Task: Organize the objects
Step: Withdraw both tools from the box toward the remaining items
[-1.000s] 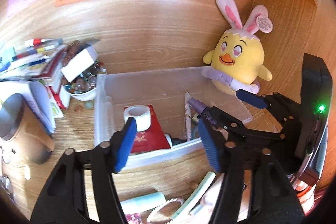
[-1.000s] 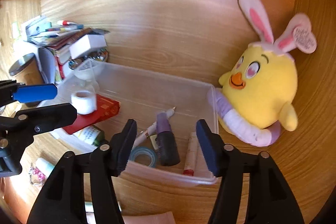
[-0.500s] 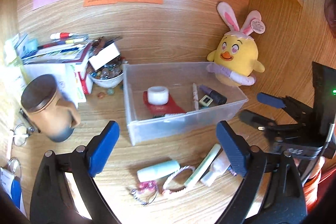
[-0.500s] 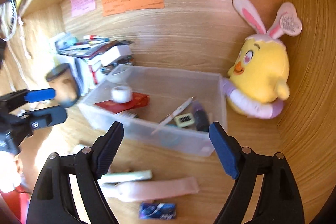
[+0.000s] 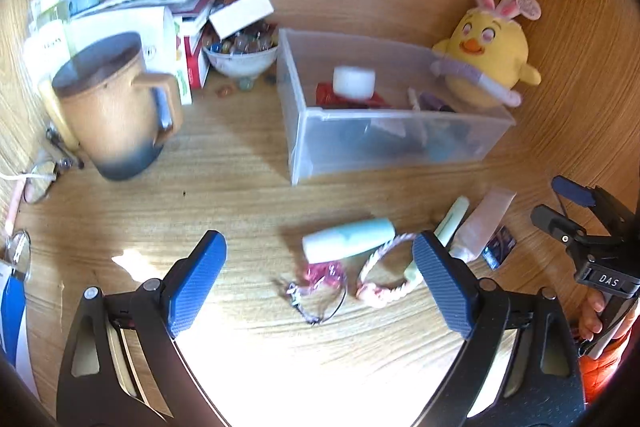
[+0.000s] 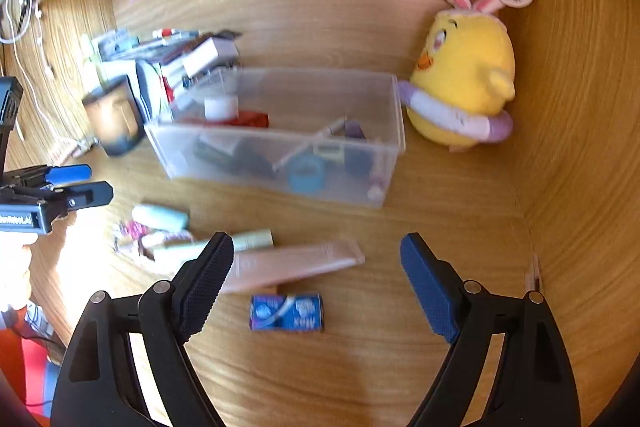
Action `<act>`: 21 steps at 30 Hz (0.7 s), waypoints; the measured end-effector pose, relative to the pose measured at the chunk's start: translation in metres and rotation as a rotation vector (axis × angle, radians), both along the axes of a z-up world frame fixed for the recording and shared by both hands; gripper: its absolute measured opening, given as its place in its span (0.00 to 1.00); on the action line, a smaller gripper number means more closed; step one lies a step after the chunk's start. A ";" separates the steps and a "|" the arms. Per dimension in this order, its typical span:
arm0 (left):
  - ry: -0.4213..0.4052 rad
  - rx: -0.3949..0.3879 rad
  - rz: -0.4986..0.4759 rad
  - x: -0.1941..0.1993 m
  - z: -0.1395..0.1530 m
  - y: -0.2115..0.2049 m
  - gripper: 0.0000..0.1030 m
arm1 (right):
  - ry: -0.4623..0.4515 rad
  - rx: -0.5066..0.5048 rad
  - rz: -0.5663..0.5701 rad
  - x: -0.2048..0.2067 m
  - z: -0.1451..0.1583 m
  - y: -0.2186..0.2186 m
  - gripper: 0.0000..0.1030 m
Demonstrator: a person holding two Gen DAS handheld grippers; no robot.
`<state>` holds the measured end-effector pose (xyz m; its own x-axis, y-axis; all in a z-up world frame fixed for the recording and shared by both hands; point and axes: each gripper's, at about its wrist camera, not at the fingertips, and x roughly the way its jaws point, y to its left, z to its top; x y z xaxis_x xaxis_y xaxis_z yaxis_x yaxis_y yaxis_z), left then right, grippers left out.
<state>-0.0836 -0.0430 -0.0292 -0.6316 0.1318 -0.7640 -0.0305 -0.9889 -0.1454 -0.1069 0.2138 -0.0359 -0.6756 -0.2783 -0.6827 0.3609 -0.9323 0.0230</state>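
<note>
A clear plastic bin (image 5: 316,143) (image 6: 394,115) stands on the wooden desk and holds a white tape roll (image 5: 354,81), a red box, a pen and small items. In front of it lie a mint tube (image 5: 348,239) (image 6: 160,217), a pink tube (image 6: 296,263) (image 5: 484,223), a pale green stick (image 6: 248,241), a braided bracelet (image 5: 384,267), a pink trinket (image 5: 320,275) and a blue packet (image 6: 286,311) (image 5: 498,247). My left gripper (image 5: 320,283) is open and empty above the trinket. My right gripper (image 6: 316,283) is open and empty above the blue packet.
A yellow bunny-eared plush (image 5: 488,59) (image 6: 464,79) leans at the bin's right end. A brown mug (image 5: 108,107), a bowl of beads (image 5: 240,55) and stacked books (image 5: 132,11) stand to the left. Glasses (image 5: 20,255) lie at the left edge.
Both grippers have pulled back from over the bin toward the front of the desk and opened wide. The loose items in front of the bin now lie between their fingers.
</note>
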 end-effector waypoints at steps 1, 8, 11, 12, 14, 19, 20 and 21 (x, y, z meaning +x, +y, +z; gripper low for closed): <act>-0.011 -0.004 -0.003 0.001 -0.003 0.001 0.93 | -0.010 -0.001 -0.001 0.002 -0.003 0.000 0.81; -0.080 -0.033 -0.043 0.000 -0.023 0.009 0.93 | -0.104 0.023 0.029 0.014 -0.036 -0.007 0.81; -0.111 -0.015 -0.063 -0.005 -0.032 0.013 0.93 | -0.109 0.071 0.031 0.016 -0.044 -0.011 0.81; -0.121 -0.005 -0.069 -0.008 -0.034 0.014 0.93 | -0.110 0.081 0.034 0.017 -0.045 -0.013 0.81; -0.138 0.008 -0.076 -0.014 -0.037 0.015 0.93 | -0.111 0.081 0.044 0.018 -0.046 -0.015 0.81; -0.168 0.030 -0.082 -0.029 -0.041 0.020 0.93 | -0.095 0.114 0.056 0.017 -0.047 -0.021 0.81; -0.170 0.029 -0.086 -0.031 -0.041 0.021 0.93 | -0.094 0.122 0.058 0.016 -0.048 -0.022 0.81; -0.172 0.023 -0.089 -0.033 -0.042 0.024 0.93 | -0.095 0.130 0.062 0.015 -0.049 -0.024 0.81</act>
